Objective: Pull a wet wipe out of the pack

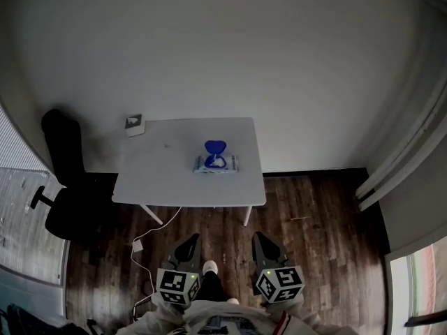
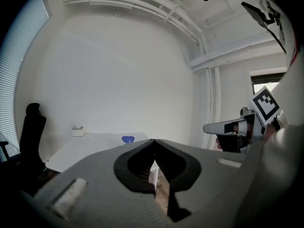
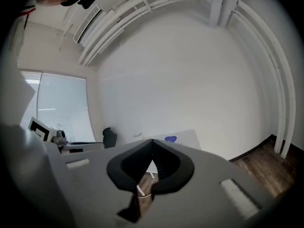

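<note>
Well short of the table (image 1: 154, 183), both grippers hang low.
Jaws of left gripper (image 1: 187, 248) and right gripper (image 1: 263, 247) are closed, empty; wipe pack (image 1: 216, 163) sits mid-table, blue lid (image 1: 215, 147) up for access.

I'm seeing a white wall (image 1: 223, 47) and white table (image 1: 160, 176) right now, the blue-and-white pack (image 1: 216, 165) with its blue lid (image 1: 215, 147), a black chair (image 1: 70, 211), dark brown plank floor (image 1: 314, 236), and my grey left gripper (image 1: 188, 241) and right gripper (image 1: 261, 240) wearing black-and-white square markers.
</note>
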A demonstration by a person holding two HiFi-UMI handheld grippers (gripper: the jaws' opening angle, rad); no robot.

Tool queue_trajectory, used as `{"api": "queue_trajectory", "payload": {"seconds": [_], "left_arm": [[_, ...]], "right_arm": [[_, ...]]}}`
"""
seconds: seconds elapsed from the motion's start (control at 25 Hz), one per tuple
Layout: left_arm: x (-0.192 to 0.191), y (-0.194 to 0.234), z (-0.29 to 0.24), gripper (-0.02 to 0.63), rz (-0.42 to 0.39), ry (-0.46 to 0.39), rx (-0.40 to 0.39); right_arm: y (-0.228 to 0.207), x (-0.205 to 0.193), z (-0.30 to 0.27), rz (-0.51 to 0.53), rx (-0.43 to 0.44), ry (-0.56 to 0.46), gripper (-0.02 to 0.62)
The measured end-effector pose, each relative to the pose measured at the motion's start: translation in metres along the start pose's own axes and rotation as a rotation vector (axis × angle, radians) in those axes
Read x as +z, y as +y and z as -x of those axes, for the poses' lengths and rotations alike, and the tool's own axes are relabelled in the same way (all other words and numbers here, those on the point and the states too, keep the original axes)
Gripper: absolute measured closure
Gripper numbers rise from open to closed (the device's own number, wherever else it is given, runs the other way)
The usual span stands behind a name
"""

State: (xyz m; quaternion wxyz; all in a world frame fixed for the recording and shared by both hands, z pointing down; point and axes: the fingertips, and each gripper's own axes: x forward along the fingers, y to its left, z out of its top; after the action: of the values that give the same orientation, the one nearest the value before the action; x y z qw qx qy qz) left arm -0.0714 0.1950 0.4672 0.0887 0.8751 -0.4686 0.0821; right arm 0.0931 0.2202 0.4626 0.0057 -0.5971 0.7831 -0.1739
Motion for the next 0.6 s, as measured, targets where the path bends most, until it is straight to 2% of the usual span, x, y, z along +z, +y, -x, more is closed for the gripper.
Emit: {"api": "queue_trajectory", "payload": {"seconds": [0.24,0.6], "left_arm": [[-0.004,0.015,-0.028,0.601,0.019,0.016,-0.026],[0.01,0.061,-0.079,0.601,0.02,0.027,-0.048]], "right_arm": [[-0.009,-0.004,-0.034,-0.011,-0.005,0.037,0.591],[-0.011,0.0,-0.1,-0.023,-0.018,0.072,0.591]]}}
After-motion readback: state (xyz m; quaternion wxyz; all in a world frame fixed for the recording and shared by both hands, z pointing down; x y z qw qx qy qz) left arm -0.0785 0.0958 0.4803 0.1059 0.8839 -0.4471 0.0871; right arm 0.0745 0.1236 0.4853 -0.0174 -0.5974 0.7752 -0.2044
